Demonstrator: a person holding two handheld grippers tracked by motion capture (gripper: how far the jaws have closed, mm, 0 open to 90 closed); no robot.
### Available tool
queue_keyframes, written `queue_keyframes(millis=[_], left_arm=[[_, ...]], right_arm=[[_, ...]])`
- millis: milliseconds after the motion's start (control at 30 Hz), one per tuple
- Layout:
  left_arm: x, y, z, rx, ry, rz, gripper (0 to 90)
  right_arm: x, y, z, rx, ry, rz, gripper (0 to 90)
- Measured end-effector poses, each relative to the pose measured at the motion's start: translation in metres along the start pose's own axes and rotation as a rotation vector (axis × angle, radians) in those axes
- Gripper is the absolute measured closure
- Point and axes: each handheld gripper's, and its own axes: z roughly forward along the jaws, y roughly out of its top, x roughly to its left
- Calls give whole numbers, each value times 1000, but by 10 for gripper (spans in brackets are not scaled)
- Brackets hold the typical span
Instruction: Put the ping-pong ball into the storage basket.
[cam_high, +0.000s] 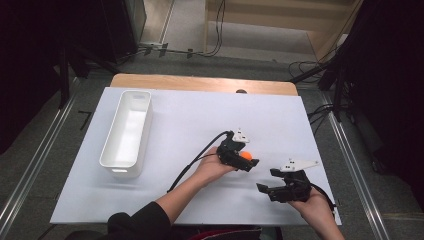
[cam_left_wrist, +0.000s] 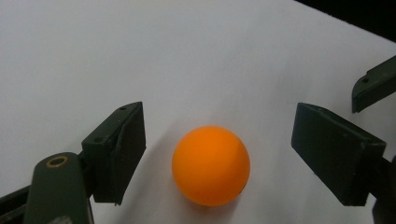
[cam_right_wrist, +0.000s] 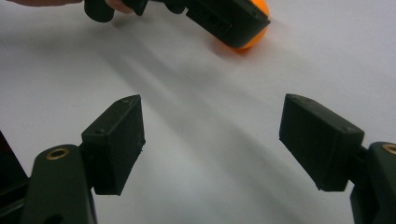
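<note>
Left gripper (cam_left_wrist: 217, 154): my jaws are standing apart around the orange ball (cam_left_wrist: 211, 165), seemingly not touching it.
Right gripper (cam_right_wrist: 212, 144): my jaws are hanging released over the white table (cam_right_wrist: 210, 107).

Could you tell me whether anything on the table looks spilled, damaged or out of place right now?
Nothing stands out. The orange ball sits whole on the white table cover, between the open jaws of the left tongs. The white bin stands upright and square near the left edge. The right tongs are open over bare cover.
</note>
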Motion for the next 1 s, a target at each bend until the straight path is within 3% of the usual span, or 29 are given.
queue_keyframes(millis=[267,300,367,733,1000], left_arm=[[-1,-7,5,26,11,20,145],[-2,-9,5,48,25,48,132],[-3,-12,7,42,23,51,132],[-1,-13,9,49,20,36,137],[-1,-13,9,60,42,27,240]], right_arm=[[0,0,0,1,0,-1,207],[0,0,0,1,-1,-1,207],[0,0,0,1,-1,-1,207],[0,0,0,0,-1,2,207],[0,0,0,0,0,-2,207]])
